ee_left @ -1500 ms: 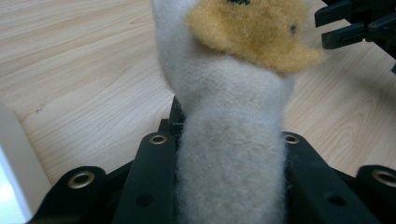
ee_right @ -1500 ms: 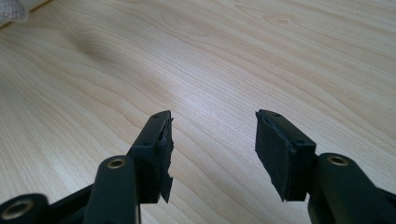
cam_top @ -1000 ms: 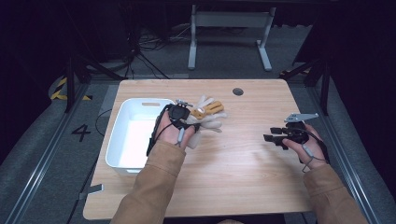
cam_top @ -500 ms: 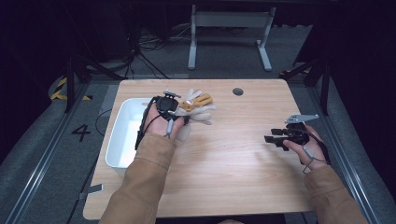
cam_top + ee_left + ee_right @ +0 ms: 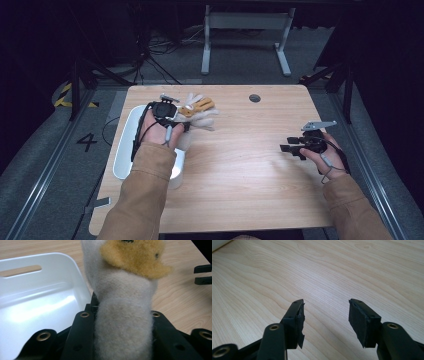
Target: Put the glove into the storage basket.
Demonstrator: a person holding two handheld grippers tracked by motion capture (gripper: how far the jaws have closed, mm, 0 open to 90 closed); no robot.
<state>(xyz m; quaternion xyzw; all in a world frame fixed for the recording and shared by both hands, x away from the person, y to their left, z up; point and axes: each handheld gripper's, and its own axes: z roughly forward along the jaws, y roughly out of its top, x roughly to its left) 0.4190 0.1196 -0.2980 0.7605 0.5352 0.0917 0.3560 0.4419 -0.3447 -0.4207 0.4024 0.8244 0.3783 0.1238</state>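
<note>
**Left claw holds plush toy beside tub**

Left claw is clamped on a cream-and-orange plush toy, held at the right edge of the white tub, near the tabletop's far left. Right claw sits low over bare wood at the right, jaws apart, nothing between them.

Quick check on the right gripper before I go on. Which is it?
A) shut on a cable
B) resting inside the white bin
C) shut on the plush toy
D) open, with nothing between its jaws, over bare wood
D: in the right gripper view the right gripper has its jaws spread apart with only the wooden table between them; the plush toy is in the left gripper.
</note>
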